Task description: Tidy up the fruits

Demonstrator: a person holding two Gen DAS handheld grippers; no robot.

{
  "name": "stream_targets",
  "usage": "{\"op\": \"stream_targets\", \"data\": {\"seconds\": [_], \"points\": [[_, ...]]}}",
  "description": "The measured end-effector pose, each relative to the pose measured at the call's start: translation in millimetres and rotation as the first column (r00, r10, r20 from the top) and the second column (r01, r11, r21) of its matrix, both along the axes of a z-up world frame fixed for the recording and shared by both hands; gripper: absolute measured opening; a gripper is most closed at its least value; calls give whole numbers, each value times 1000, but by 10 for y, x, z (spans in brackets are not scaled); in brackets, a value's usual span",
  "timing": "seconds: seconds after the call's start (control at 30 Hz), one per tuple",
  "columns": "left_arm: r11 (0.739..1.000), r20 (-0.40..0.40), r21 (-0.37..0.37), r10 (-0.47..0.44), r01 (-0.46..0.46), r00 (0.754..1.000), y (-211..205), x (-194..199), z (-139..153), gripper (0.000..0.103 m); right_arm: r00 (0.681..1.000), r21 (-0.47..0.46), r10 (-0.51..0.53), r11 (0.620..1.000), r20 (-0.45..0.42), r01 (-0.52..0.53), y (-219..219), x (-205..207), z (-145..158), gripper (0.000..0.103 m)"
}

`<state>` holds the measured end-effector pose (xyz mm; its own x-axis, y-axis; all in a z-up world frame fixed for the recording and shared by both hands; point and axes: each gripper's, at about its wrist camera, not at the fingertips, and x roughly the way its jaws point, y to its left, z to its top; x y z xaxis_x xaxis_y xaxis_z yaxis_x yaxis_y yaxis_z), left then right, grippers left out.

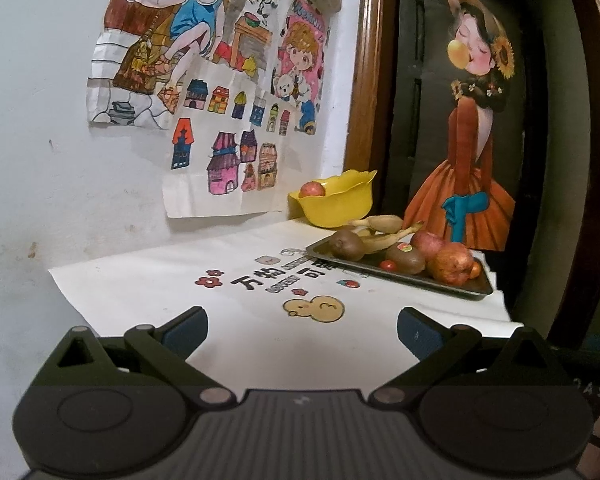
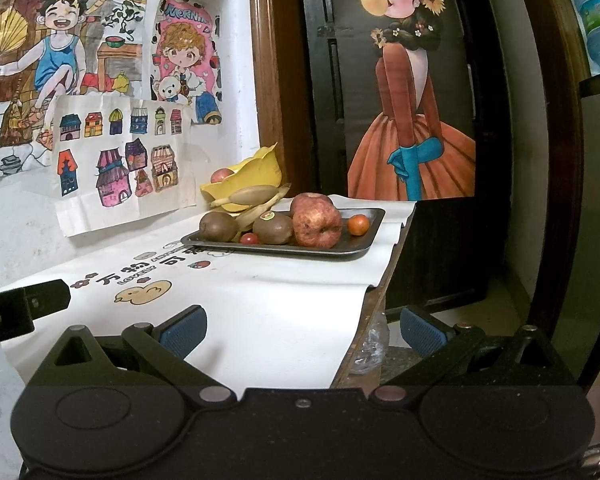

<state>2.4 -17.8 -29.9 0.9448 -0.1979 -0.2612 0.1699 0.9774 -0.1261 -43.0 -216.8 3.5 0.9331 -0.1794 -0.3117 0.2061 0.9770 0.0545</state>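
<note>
A dark metal tray [image 1: 452, 285] [image 2: 364, 244] at the table's far right holds two kiwis [image 2: 273, 228], two red apples [image 2: 317, 224], bananas [image 2: 256, 200] and small tomatoes [image 2: 358, 225]. Behind it a yellow bowl [image 1: 336, 200] [image 2: 256, 174] holds one red apple [image 1: 313, 190]. My left gripper [image 1: 302, 334] is open and empty over the white cloth, well short of the tray. My right gripper [image 2: 303, 330] is open and empty near the table's right edge. The left gripper's body [image 2: 20, 308] shows at the left of the right wrist view.
A white printed cloth [image 1: 204, 304] covers the table. Children's drawings [image 1: 204, 80] hang on the wall behind. A dark door with a poster of a girl in an orange dress [image 2: 412, 120] stands right of the table. The table's right edge [image 2: 374, 292] drops to the floor.
</note>
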Motion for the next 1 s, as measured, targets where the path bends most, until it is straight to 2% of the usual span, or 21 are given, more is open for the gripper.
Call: {"op": "stream_targets", "data": {"seconds": [0.17, 1.0], "points": [[1000, 17, -11, -7, 7, 1000, 4, -25, 6, 103, 1000, 0, 1, 1000, 0, -1, -2, -1, 3, 102], [1000, -3, -1, -20, 20, 1000, -12, -12, -24, 103, 1000, 5, 11, 1000, -11, -11, 26, -3, -41, 102]]}}
